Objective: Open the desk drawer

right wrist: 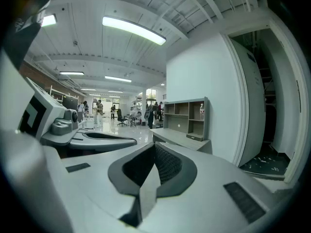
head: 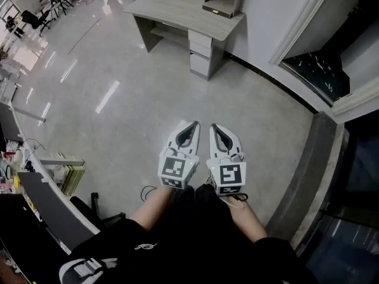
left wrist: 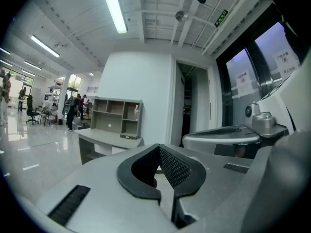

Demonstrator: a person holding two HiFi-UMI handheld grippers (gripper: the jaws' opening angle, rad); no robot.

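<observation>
Well, in the head view you stand well apart from the desk (head: 180, 10), which sits against the wall at the top. Its drawers (head: 200, 51) stack under its right end and look shut. Your left gripper (head: 190, 125) and right gripper (head: 215, 126) hang side by side over the floor (head: 118, 99).

In the left gripper view the jaws are pressed together on nothing, with the desk far ahead. The right gripper view shows the same.

Arrive with the jaws like this and they would likely skid off the drawer front. No handle is clear from here, so a hasty reach may knock the desk.
</observation>
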